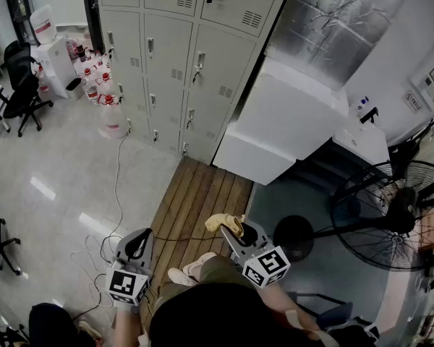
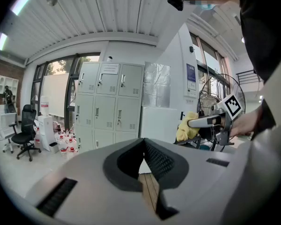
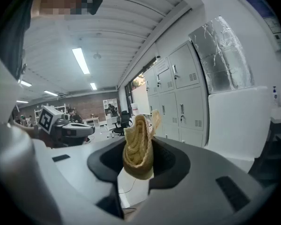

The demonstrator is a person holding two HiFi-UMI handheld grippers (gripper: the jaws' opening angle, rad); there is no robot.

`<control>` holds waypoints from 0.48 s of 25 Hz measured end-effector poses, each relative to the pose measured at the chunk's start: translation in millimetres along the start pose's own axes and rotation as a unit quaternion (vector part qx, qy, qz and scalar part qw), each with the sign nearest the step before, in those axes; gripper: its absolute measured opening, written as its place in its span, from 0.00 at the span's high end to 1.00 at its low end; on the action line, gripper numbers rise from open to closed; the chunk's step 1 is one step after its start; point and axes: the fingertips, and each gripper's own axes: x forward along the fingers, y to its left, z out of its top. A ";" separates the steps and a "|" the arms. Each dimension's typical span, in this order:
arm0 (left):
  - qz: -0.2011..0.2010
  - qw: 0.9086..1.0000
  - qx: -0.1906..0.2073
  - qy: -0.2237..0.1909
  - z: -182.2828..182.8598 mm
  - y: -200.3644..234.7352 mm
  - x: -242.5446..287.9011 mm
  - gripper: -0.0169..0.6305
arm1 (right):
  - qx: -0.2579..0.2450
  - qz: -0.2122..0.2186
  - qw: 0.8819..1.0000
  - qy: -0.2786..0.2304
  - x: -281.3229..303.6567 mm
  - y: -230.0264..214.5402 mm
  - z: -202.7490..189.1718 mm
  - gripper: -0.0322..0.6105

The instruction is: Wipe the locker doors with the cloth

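Right gripper (image 1: 236, 231), jaws clamped on the bunched yellow cloth (image 1: 223, 223), is well short of the locker doors (image 1: 170, 49); best step closer, then press the cloth flat against one.

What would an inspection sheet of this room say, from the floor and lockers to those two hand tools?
Surface: grey floor, with wooden planks in front of the lockers.
Job's things: grey lockers, doors shut; yellow cloth not yet at them.
Clutter: water jugs beside the lockers; office chair; standing fan.
Grippers: left gripper shut, empty; right gripper shut on the cloth.
Cables: white cable across the floor; dark cable over the planks.
Surroundings: white box under a foil duct.
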 end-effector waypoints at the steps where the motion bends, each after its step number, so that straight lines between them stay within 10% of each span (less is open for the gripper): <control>1: -0.001 1.000 0.002 -0.002 -2.0 2.1 -2.9 0.96 | 0.000 -0.002 1.000 0.001 0.1 1.3 -2.1 0.74; 12: 0.031 0.999 -0.016 -0.028 -0.6 30.0 -40.3 0.96 | -0.033 0.015 0.999 -0.004 11.6 35.0 12.9 0.74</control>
